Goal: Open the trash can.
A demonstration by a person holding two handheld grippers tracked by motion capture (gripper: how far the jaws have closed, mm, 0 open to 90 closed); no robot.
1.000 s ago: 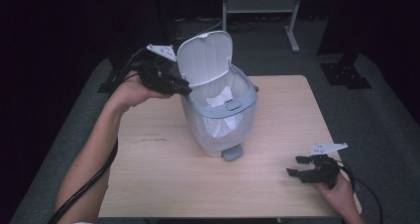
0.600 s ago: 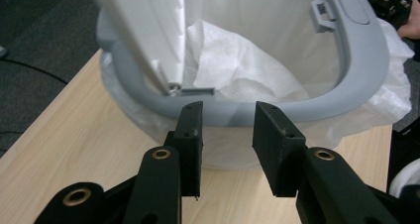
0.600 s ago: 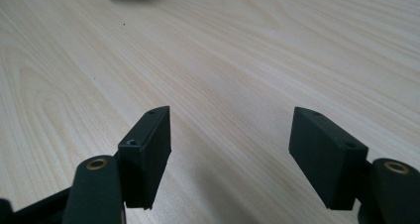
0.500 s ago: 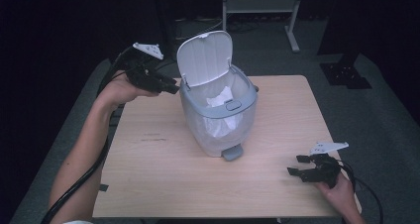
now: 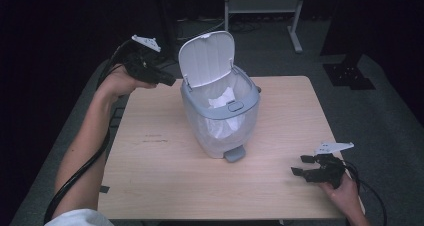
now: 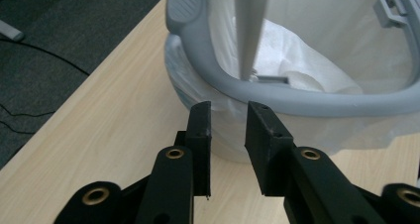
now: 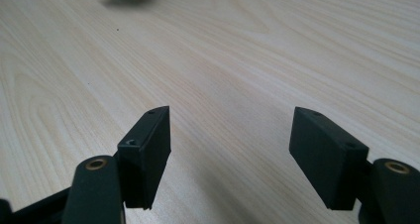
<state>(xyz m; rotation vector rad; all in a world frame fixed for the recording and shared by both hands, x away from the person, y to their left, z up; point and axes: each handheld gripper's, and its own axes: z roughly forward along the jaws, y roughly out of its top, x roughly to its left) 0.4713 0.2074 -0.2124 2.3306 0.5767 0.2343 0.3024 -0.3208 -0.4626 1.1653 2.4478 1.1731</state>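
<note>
Bin [image 5: 220, 118] on counter [image 5: 150, 151]: lid [image 5: 206, 57] up, liner in. Left gripper [image 5: 167, 79] beside lid, jaws just narrowing, nothing between. Right gripper [image 5: 300, 165] idle, jaws apart. Lid not yet closed.

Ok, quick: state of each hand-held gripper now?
Left hand-held gripper: jaws just been closing, narrow gap, nothing between them, beside the bin.
Right hand-held gripper: open, empty.

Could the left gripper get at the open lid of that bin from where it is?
Probably yes. The left gripper hangs just beside the upright lid of the bin, with bare space between them. Its jaws have just been closing, a small gap left and nothing in it.
</note>
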